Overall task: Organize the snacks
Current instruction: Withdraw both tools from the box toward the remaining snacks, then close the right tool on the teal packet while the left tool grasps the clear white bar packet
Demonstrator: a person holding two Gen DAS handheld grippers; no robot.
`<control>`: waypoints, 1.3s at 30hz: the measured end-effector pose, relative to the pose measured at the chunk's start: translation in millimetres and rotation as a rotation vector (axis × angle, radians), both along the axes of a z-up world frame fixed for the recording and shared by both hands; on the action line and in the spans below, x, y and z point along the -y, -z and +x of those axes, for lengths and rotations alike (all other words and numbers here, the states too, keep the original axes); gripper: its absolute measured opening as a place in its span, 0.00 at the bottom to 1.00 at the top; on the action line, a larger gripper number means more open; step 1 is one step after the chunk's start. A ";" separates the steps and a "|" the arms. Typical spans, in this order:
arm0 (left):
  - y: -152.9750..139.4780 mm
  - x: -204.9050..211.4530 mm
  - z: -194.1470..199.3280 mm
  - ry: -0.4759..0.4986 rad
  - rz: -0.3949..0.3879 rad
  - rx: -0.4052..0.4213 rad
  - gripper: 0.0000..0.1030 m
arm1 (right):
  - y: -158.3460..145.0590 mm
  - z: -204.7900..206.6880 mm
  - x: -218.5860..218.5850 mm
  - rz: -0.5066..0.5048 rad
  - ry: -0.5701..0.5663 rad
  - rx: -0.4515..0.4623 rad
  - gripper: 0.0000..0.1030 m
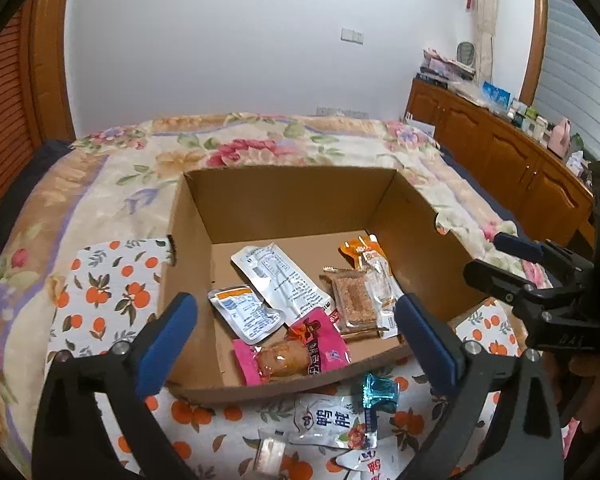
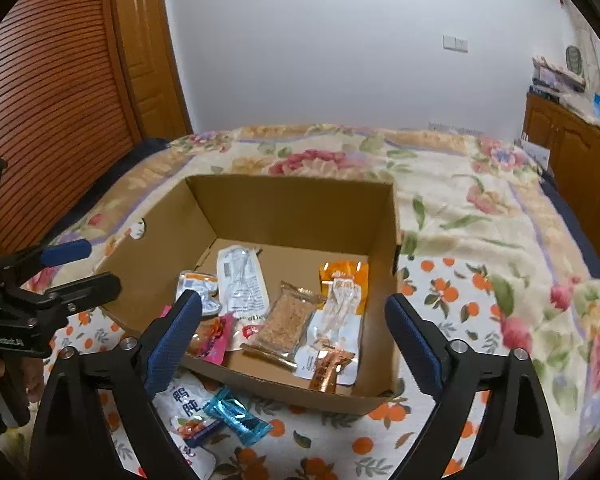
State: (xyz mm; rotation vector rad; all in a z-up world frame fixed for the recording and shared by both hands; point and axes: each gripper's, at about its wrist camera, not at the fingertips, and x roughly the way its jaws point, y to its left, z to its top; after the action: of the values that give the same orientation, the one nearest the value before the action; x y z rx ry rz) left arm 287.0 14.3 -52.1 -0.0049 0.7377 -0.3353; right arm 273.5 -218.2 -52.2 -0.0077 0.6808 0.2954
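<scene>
An open cardboard box stands on an orange-print cloth. Inside lie several snacks: a pink packet, a brown bar, a long white packet and an orange packet. In front of the box, on the cloth, lie a teal candy and a white packet. My left gripper hangs open over the box's near edge, holding nothing. My right gripper is open too, above the box, with the teal candy below its left finger.
The cloth lies on a bed with a floral blanket. Wooden cabinets with clutter on top run along the right. A slatted wooden door is on the left. A hand holds the left gripper's handle.
</scene>
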 end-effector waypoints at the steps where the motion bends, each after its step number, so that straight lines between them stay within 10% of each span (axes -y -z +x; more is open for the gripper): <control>1: -2.3 -1.1 -4.1 -0.004 0.006 0.006 0.97 | -3.9 -3.4 0.2 -0.001 -0.001 0.013 0.96; 21: -13.3 -23.8 -63.6 -0.003 0.021 0.023 0.97 | -17.4 -56.8 -7.0 -0.014 -0.054 0.014 1.00; 39: 57.6 -28.6 -71.6 0.135 0.074 -0.138 0.93 | 60.2 -74.6 -31.2 -0.064 -0.186 -0.141 0.93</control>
State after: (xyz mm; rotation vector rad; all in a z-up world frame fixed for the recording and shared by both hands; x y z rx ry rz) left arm 215.5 43.0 -109.7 0.0932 0.8892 -0.4395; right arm 198.9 -187.0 -112.3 -0.1129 0.8313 0.4562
